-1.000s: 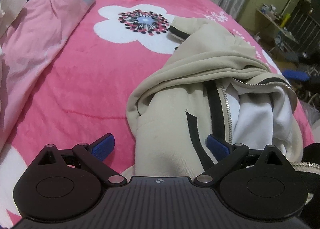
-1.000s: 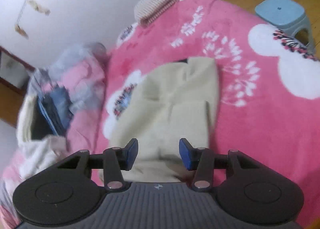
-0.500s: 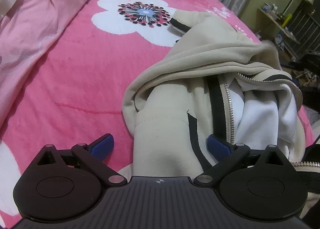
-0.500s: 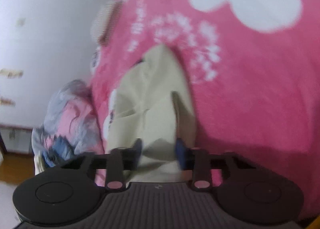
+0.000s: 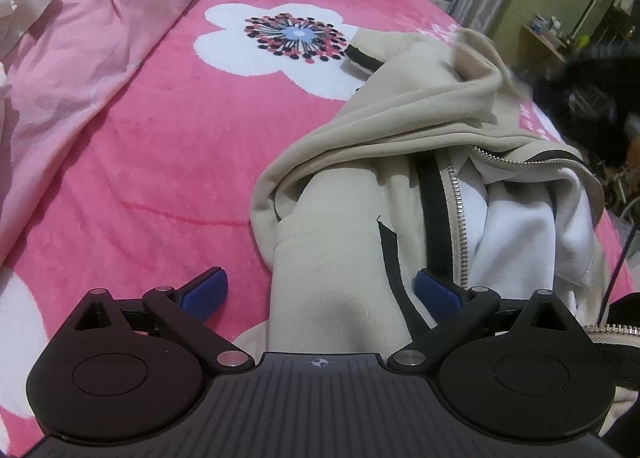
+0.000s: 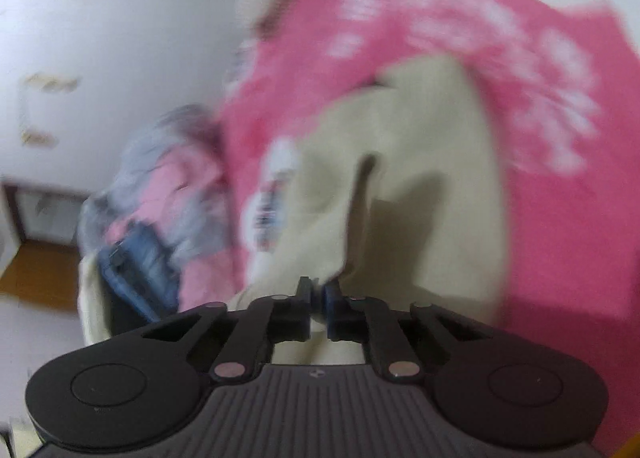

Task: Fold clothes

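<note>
Left wrist view: the beige fleece jacket (image 5: 400, 146) lies crumpled on the plush pink floral blanket (image 5: 160, 138), showing black trim, a metal zipper (image 5: 456, 218) and white lining. The left gripper (image 5: 320, 292) stands spread, with a ribbed sleeve between its blue pads, untouched. Right wrist view, blurred: the right gripper (image 6: 318, 298) is pressed together, pinching a fold of the jacket. No legible writing.

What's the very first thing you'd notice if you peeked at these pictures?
A bright pink blanket with a big white flower covers the bed. On it lies a rumpled beige zip-up jacket, its white lining showing. The left gripper stands open around a sleeve, and the right gripper is shut on a pinch of beige cloth.
</note>
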Tool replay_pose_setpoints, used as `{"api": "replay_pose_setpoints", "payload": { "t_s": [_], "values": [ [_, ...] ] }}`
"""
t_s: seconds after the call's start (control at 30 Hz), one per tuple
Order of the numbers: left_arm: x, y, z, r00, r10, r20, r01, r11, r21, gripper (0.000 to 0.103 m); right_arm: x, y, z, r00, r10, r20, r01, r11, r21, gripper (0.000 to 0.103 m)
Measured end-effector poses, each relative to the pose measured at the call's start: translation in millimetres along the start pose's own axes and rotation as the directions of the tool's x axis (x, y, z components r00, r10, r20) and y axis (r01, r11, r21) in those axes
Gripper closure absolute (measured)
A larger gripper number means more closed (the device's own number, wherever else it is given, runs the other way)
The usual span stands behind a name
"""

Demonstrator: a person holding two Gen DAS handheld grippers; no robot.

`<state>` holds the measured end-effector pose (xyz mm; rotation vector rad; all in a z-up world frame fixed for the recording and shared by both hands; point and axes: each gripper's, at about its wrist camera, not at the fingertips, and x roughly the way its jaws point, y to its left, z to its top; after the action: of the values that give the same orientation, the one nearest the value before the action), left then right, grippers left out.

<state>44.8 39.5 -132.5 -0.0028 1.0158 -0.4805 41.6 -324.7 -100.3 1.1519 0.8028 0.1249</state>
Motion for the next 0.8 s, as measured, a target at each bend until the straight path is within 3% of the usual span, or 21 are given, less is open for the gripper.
{"api": "replay_pose_setpoints", "payload": {
  "t_s": [0.07,0.17,0.3,0.4,0.47,0.53,0.63,0.7,0.8],
  "values": [
    [-1,2,-1,1.0,-0.007,0.006,0.007,1.0,-0.01,0.002,4,32,4,0.998,0.061,-0.005,-0.062,0.993,-0.097,0.099],
    [-3,4,-3,1.0,-0.014,0.022,0.015,1.0,-0.025,0.002,19,89,10,0.979,0.19,-0.077,-0.201,0.962,-0.182,0.1],
    [-5,10,-8,0.998,-0.043,0.045,0.046,0.997,-0.065,0.002,49,174,1,0.922,0.337,-0.192,-0.382,0.874,-0.3,0.1],
    [-5,19,-13,0.996,-0.076,0.052,0.082,0.99,-0.115,0.002,81,219,-21,0.873,0.385,-0.299,-0.474,0.812,-0.341,0.1],
    [-4,24,-15,0.994,-0.094,0.06,0.102,0.985,-0.138,0.002,113,239,-40,0.848,0.365,-0.383,-0.503,0.782,-0.368,0.1],
    [-4,27,-16,0.993,-0.101,0.067,0.11,0.984,-0.142,0.002,146,236,-57,0.847,0.242,-0.473,-0.443,0.813,-0.377,0.099],
    [-2,29,-16,0.991,-0.114,0.073,0.124,0.981,-0.147,0.002,195,232,-81,0.805,0.051,-0.591,-0.35,0.846,-0.403,0.09],
    [-1,30,-16,0.989,-0.124,0.076,0.134,0.98,-0.147,0.001,200,221,-85,0.807,-0.017,-0.59,-0.297,0.852,-0.431,0.089],
    [-1,31,-17,0.987,-0.14,0.086,0.151,0.977,-0.149,0.001,169,209,-66,0.834,0.052,-0.55,-0.312,0.865,-0.393,0.086]
  ]
}}
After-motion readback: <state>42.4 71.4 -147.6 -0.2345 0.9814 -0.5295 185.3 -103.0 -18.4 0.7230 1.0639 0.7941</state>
